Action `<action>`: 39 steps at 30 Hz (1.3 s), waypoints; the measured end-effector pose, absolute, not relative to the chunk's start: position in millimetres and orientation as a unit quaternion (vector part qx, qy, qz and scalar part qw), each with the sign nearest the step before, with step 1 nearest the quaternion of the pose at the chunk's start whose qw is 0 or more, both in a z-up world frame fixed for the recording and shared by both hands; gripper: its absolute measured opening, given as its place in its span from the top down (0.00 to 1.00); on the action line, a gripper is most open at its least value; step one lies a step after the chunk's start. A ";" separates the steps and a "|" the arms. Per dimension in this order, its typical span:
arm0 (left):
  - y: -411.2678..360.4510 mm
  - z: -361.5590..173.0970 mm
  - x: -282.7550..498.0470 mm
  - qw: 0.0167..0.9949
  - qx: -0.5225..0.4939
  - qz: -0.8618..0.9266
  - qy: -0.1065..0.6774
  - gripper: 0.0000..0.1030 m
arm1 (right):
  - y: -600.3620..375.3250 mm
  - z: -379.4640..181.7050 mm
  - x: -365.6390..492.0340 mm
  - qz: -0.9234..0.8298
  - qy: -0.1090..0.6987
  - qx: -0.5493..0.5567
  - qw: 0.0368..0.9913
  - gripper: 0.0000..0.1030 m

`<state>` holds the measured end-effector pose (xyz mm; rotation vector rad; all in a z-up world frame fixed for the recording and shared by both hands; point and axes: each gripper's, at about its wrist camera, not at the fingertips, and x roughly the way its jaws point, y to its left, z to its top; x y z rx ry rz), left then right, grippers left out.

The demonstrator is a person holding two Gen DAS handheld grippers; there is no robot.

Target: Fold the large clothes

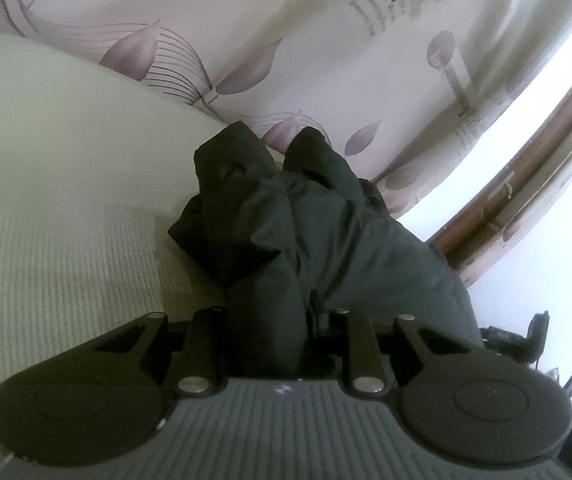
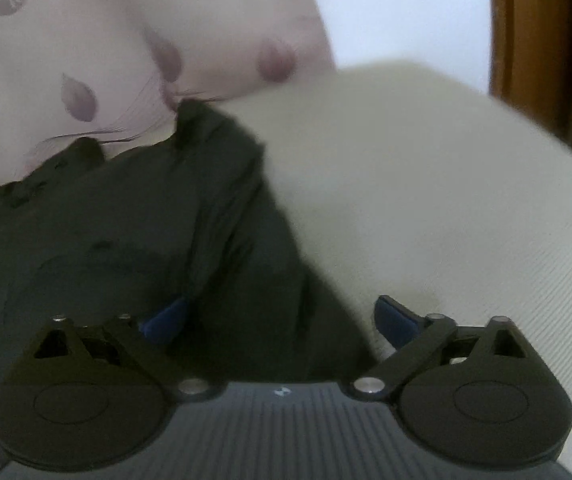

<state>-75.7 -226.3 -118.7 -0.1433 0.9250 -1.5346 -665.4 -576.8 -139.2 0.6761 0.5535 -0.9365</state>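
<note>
A large black garment [image 1: 310,224] lies bunched on a pale ribbed bed cover [image 1: 53,200]. My left gripper [image 1: 273,320] is shut on a fold of the garment, and the cloth runs out from between its jaws and hides the fingertips. In the right wrist view the garment [image 2: 133,236] fills the left and centre. My right gripper [image 2: 281,320] is open, its blue pads [image 2: 165,320] spread wide, with the garment's edge lying between them. That view is blurred.
A white curtain with purple leaf prints [image 1: 286,40] hangs behind the bed. A brown wooden frame [image 1: 506,200] stands at the right, and also shows in the right wrist view [image 2: 526,40]. The pale bed cover [image 2: 446,200] spreads to the right.
</note>
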 end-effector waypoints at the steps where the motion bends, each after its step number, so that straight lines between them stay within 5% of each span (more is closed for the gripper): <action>1: -220.2 -118.3 -78.8 0.623 -0.065 -0.667 0.404 0.75 | -570.3 -140.0 -666.0 -0.437 0.256 0.308 0.806 0.15; 3: -207.9 -117.9 -85.8 0.625 -0.063 -0.666 0.402 0.75 | -554.5 -141.2 -670.0 -0.435 0.260 0.286 0.813 0.23; 11: -133.8 -126.9 -104.6 0.619 -0.085 -0.663 0.411 0.76 | -481.8 -128.7 -702.4 -0.415 0.280 0.281 0.819 0.26; 17: -123.1 -124.1 -108.0 0.626 -0.081 -0.654 0.417 0.68 | -420.8 -42.2 -696.7 -0.417 0.146 0.159 0.883 0.25; 19: -124.4 -126.0 -108.4 0.629 -0.086 -0.648 0.421 0.56 | -397.9 -23.8 -661.4 -0.347 0.138 0.131 0.918 0.43; 21: -122.3 -127.2 -107.8 0.628 -0.096 -0.649 0.419 0.48 | -377.4 -21.4 -614.3 -0.294 0.165 0.089 0.937 0.73; 24: -117.9 -125.4 -109.5 0.628 -0.101 -0.653 0.411 0.31 | -365.6 -34.5 -554.9 -0.261 0.192 0.047 0.945 0.89; 28: -117.7 -122.3 -119.3 0.636 -0.069 -0.664 0.388 0.27 | -375.9 -51.6 -509.4 -0.265 0.216 0.060 0.938 0.89; 33: -119.8 -121.4 -119.1 0.636 -0.056 -0.662 0.392 0.64 | -394.8 -84.1 -472.5 -0.262 0.271 0.082 0.922 0.90; 39: -117.6 -91.1 -125.7 0.645 -0.081 -0.643 0.406 0.81 | -404.2 -107.8 -453.0 -0.256 0.302 0.100 0.913 0.90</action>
